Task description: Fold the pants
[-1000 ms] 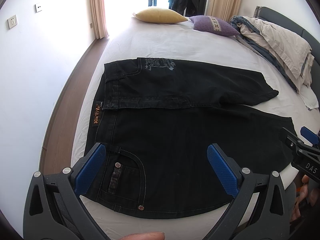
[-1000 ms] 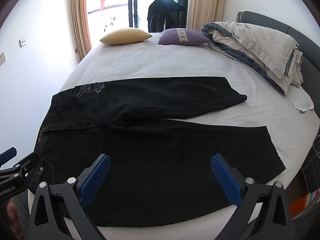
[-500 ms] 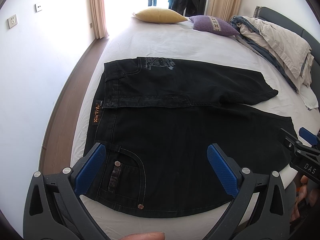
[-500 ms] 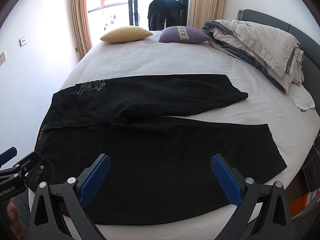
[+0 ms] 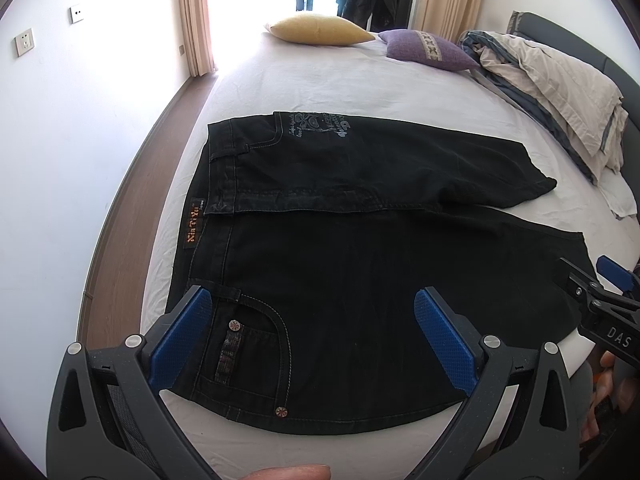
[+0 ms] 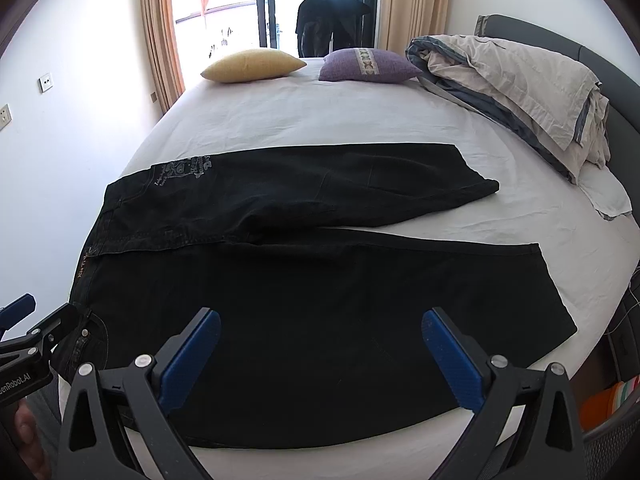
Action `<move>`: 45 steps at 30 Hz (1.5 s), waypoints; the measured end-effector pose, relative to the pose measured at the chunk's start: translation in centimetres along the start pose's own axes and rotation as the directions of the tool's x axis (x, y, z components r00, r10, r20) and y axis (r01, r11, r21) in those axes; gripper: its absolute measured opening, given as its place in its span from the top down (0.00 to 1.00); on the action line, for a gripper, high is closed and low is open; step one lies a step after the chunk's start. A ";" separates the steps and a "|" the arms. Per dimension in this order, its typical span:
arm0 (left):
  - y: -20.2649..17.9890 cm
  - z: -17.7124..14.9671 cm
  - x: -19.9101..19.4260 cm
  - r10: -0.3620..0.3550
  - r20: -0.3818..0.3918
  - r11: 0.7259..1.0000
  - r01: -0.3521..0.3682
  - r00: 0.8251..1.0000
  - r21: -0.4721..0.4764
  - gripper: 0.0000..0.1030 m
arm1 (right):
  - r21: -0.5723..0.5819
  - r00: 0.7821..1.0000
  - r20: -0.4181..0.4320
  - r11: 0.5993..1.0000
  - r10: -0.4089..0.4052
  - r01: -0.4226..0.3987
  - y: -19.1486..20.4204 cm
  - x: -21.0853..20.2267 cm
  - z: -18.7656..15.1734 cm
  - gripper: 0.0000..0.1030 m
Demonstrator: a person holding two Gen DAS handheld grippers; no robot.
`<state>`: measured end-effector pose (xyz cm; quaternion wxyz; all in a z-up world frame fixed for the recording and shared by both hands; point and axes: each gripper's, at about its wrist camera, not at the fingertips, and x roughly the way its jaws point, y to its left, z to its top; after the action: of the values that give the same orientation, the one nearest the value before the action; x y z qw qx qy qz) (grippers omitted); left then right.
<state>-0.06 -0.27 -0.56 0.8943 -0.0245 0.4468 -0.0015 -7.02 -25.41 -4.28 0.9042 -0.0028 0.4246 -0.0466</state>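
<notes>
Black jeans (image 5: 360, 264) lie flat on the white bed (image 5: 328, 84), waistband to the left, both legs spread to the right; they also show in the right wrist view (image 6: 320, 280). My left gripper (image 5: 312, 332) is open and empty, hovering above the front pocket near the waist. My right gripper (image 6: 320, 352) is open and empty, hovering above the near leg. The right gripper's tip shows at the right edge of the left wrist view (image 5: 600, 304); the left gripper's tip shows at the left edge of the right wrist view (image 6: 28, 332).
A yellow pillow (image 6: 252, 65) and a purple pillow (image 6: 370, 65) lie at the bed's far end. A bundled duvet (image 6: 520, 92) sits along the right side by the grey headboard. A wall and wooden floor (image 5: 120, 216) run along the left.
Both grippers have drifted very slightly; the jeans sit a little higher in the right wrist view. Both jaws stay open and the jeans have not moved.
</notes>
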 end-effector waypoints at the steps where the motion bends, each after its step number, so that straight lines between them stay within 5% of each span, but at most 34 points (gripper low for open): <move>1: 0.0 0.0 0.0 0.000 0.000 1.000 0.000 1.000 0.000 0.00 | 0.000 1.000 0.000 1.000 0.000 0.000 0.0 0.0 0.0 0.00; 35: 0.2 -0.3 0.3 -0.018 0.033 1.000 0.017 0.999 0.016 0.00 | -0.019 1.000 -0.011 1.000 0.020 -0.020 0.6 1.0 -0.4 0.00; 40: 1.9 3.2 2.4 -0.076 0.048 0.995 0.072 0.996 0.067 0.00 | -0.082 0.994 -0.023 0.990 0.109 -0.110 -0.8 2.3 1.6 0.00; 45: 3.8 10.5 6.8 -0.079 0.098 0.985 0.062 0.992 0.161 0.00 | -0.193 0.977 -0.013 0.958 0.213 -0.212 -2.6 4.1 6.0 0.00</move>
<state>12.37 3.80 0.18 0.9149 0.0304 0.3969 -0.0671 -0.01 -28.53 -3.44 0.9011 -0.0452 0.4212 0.0921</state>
